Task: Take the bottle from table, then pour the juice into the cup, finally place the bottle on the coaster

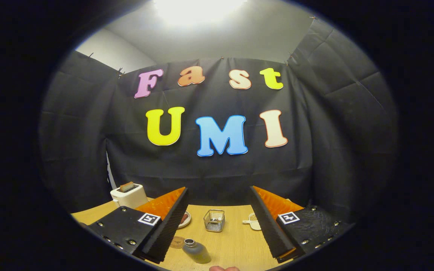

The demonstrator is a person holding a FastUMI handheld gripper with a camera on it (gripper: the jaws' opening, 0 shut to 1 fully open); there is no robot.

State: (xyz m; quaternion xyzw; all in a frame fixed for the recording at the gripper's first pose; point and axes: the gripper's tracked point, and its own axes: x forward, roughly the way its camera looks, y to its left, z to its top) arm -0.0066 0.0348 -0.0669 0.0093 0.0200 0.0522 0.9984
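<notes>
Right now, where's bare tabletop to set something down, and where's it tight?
Bare wood shows between the bottle and the right finger, below the wire basket and the white spoon rest. It is crowded by the left finger: coaster, plate and bottle sit close. The gripper fingers are open, holding nothing.

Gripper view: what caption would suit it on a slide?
Open gripper hovers above a wooden table, with the bottle standing between its fingers.

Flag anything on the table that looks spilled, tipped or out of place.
Nothing stands out. The bottle stands upright on the table beside the coaster, with no spill around it. The wire basket and toaster sit square. The gripper is open, its fingers wide apart above the table.
</notes>
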